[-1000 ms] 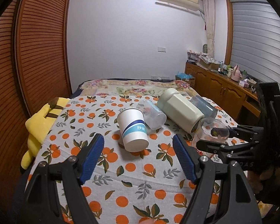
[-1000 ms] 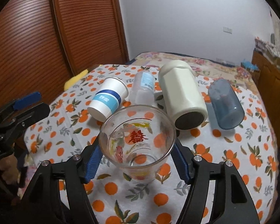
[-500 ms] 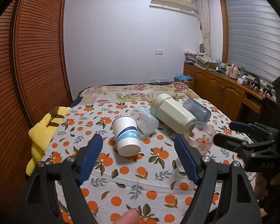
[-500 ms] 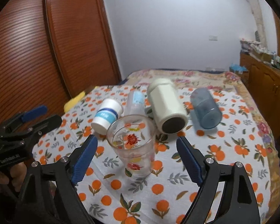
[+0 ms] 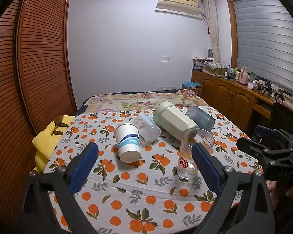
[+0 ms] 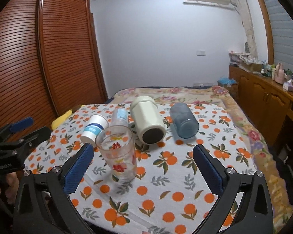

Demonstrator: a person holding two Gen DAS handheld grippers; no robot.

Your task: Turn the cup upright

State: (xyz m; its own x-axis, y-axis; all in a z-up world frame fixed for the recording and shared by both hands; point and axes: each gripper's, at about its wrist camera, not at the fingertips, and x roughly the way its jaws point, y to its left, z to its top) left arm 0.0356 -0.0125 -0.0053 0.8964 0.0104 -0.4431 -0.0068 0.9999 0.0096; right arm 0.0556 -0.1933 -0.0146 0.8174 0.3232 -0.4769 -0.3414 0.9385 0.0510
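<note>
The clear glass cup with red and yellow prints is seen standing upright, mouth up, on the orange-patterned cloth, near its front part. Nothing is touching it. The right gripper is held just before the cup with its jaws spread wide and nothing between them. The left gripper is also spread wide and empty, and the cup is seen beside its right finger. Behind the cup, four things are lying on their sides: a paper cup with a blue band, a clear plastic cup, a cream jug and a blue-grey tumbler.
</note>
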